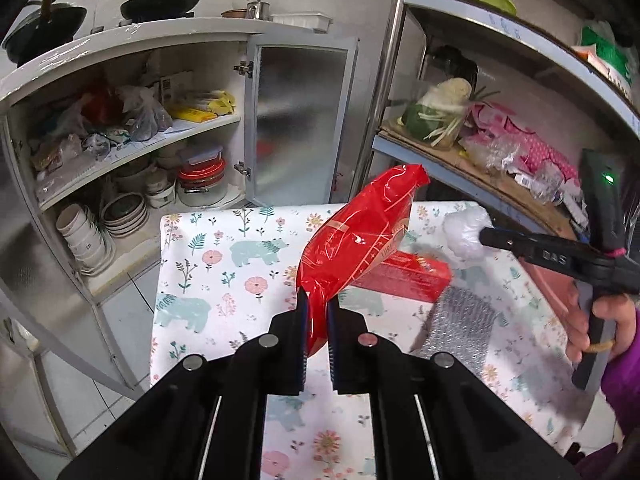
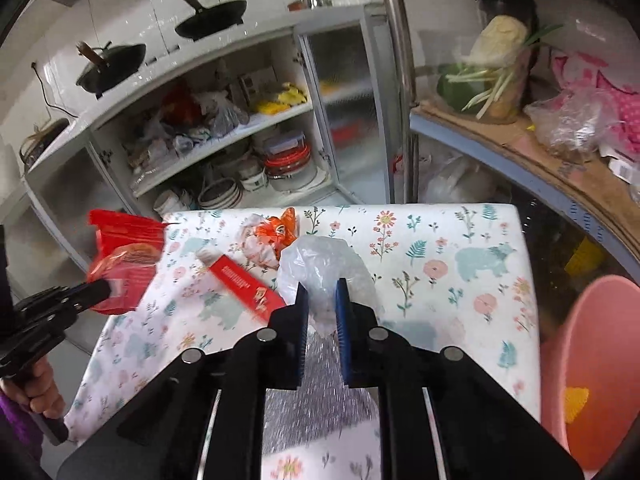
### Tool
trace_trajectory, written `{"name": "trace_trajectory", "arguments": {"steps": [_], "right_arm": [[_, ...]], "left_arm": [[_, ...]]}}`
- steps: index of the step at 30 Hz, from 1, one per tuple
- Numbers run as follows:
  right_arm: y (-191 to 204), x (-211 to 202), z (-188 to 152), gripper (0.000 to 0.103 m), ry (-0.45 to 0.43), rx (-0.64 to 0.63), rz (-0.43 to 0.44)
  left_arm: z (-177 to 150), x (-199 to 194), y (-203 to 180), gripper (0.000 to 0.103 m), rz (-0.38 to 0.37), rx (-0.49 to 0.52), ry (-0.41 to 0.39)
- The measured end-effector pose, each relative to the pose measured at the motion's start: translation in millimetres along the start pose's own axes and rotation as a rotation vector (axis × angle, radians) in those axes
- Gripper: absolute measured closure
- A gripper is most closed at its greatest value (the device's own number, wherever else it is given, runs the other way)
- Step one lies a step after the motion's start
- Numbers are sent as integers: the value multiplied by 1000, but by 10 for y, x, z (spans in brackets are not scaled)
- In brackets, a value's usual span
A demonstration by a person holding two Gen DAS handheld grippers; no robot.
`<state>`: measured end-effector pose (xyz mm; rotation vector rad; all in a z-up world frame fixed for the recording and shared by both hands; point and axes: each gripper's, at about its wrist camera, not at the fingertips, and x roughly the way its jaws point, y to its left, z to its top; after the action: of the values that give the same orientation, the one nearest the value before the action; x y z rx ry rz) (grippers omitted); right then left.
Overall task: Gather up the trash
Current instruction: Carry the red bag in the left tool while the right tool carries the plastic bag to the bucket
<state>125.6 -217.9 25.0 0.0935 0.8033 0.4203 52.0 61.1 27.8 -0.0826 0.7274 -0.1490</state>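
Open cabinet w/ bagged food up top, stacked bowls below; two woks on counter; veg on side shelf

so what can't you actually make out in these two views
- Pink bin, right wrist view: cut off by the frame edge; most of its inside is unseen.
- Red box, left wrist view: largely hidden behind the red wrapper held by the left gripper.
- Silvery sheet, right wrist view: blurred and covered by the right gripper, which pinches a clear plastic bag.
- Box print: too blurred to read.
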Motion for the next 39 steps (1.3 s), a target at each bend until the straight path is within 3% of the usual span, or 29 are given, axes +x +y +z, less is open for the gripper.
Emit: {"name": "trace_trajectory", "arguments": {"steps": [7, 20, 39], "right_arm": [[-107, -467, -224, 90, -45, 49, -23], [-382, -976, -598, 90, -76, 100, -102], [-1055, -1563, -861, 90, -177, 193, -291]], "left_arm": [[-10, -119, -288, 96, -33, -21, -18], [70, -214, -980, 96, -83, -15, -43], [201, 171, -2340, 96, -226, 106, -6]]}}
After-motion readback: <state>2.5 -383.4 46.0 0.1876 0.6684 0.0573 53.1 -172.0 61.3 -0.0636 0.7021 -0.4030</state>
